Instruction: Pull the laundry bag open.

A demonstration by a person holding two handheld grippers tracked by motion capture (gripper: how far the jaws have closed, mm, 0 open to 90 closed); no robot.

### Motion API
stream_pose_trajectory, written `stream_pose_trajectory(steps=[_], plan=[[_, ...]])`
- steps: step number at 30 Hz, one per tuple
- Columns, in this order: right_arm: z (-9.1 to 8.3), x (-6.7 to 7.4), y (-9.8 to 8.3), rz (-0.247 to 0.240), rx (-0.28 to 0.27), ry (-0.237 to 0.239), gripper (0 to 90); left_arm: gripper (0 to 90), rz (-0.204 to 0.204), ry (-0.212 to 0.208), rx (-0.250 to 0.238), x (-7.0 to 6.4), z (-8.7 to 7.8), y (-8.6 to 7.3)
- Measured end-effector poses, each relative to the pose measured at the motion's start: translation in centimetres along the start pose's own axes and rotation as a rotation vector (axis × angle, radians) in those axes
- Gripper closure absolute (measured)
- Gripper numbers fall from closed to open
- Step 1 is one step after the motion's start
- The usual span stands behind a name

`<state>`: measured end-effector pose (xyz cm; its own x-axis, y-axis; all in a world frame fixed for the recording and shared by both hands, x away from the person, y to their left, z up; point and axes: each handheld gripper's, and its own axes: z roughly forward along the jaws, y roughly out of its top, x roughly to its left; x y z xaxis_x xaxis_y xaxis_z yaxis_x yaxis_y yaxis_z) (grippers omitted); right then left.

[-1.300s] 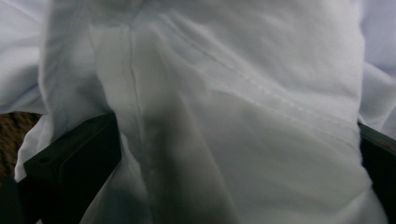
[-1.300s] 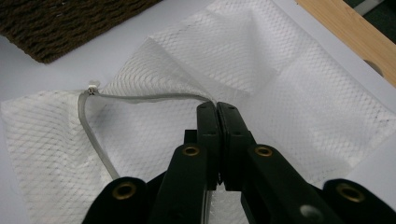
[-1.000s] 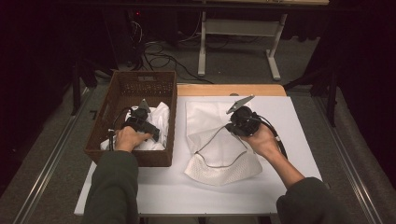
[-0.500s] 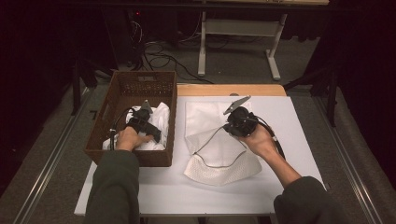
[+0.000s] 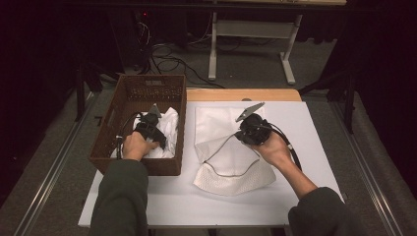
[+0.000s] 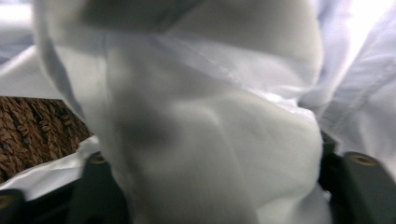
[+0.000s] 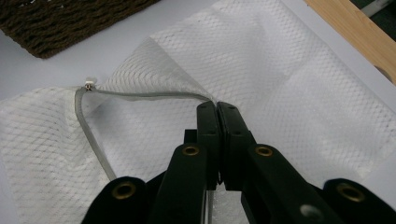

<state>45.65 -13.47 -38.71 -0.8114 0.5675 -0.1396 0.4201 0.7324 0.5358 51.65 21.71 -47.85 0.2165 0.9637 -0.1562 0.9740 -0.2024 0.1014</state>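
— Where is the cloth (image 5: 167, 129)?

— It is found in the basket (image 5: 147, 88), bunched up by the right wall. It is a soft white heap, so no real front is seen. In the high view its long way runs from near to far, along that wall.

— Is it held?

— The jaws of the left gripper (image 5: 150, 129) have just been closing, and a fat fold of cloth (image 6: 210, 140) is between them. It looks pressed from both sides.

— How should the lift be done well?

— A thick fold should be kept in the jaws, not a thin edge. The cloth should be lifted straight up until the basket wall is cleared. Then it can be carried to the bag (image 5: 231, 172).

— And the bag?

— It lies flat on the table (image 5: 314, 147), just beside the basket. Its long way also runs from far to near, a bit slanted. Its mouth is turned to the basket side. The zip edge (image 7: 140, 95) is pinched by the right gripper (image 7: 217, 109), with the jaws pressed tight together on it. The edge should be raised so the mouth is opened wide before the cloth is brought over.
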Motion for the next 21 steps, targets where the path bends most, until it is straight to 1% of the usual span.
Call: stream_pose_trajectory(steps=[2,3,4,5,6,7,9,14,15,16,17,18,19,20,21], plan=[[-0.2,0.0,-0.1,-0.004,-0.018,0.005,89.4,50.6,-0.003,-0.005,-0.006,0.2,0.0,0.0],[-0.4,0.0,-0.3,0.005,-0.036,0.009,89.4,53.0,0.000,-0.009,-0.003,0.3,-0.1,0.0],[-0.4,0.0,-0.3,0.005,-0.036,0.009,89.4,53.0,0.004,-0.011,-0.002,0.4,-0.2,0.0],[-0.5,-0.2,-0.7,0.005,-0.038,0.016,89.5,56.8,0.009,-0.011,-0.004,0.4,-0.3,0.0],[-0.5,-0.2,-0.7,0.005,-0.038,0.016,89.5,59.0,0.009,-0.011,-0.004,0.4,-0.3,0.0],[-0.4,-0.7,-1.2,0.021,-0.023,0.020,89.6,61.0,0.013,-0.007,-0.006,0.4,-0.4,0.0],[-0.4,-0.9,-1.6,0.038,-0.019,0.023,89.7,64.4,0.027,0.005,-0.022,0.2,-0.8,-0.1],[-0.5,-1.2,-2.0,0.044,-0.017,0.028,89.7,67.5,0.033,0.004,-0.096,0.0,-2.2,-0.5],[-0.5,-1.2,-2.0,0.044,-0.017,0.028,89.7,67.8,0.033,0.004,-0.096,0.0,-2.2,-0.5],[-0.5,-1.2,-2.0,0.044,-0.018,0.028,89.7,67.8,0.035,0.002,-0.115,-0.1,-2.6,-0.6],[-0.5,-1.2,-2.1,0.043,-0.021,0.028,89.7,68.4,0.046,0.008,-0.161,-0.3,-3.5,-0.7],[-0.5,-1.2,-2.1,0.043,-0.023,0.028,89.7,68.6,0.049,0.008,-0.181,-0.4,-3.9,-0.8],[-0.5,-1.2,-2.1,0.037,-0.023,0.028,89.7,68.7,0.046,0.001,-0.196,-0.4,-4.3,-0.9],[-0.5,-1.2,-2.1,0.037,-0.023,0.028,89.7,68.8,0.046,0.001,-0.196,-0.4,-4.3,-0.9],[-0.5,-1.1,-2.0,0.042,-0.025,0.029,89.6,68.8,0.045,-0.004,-0.210,-0.4,-4.7,-1.0]])
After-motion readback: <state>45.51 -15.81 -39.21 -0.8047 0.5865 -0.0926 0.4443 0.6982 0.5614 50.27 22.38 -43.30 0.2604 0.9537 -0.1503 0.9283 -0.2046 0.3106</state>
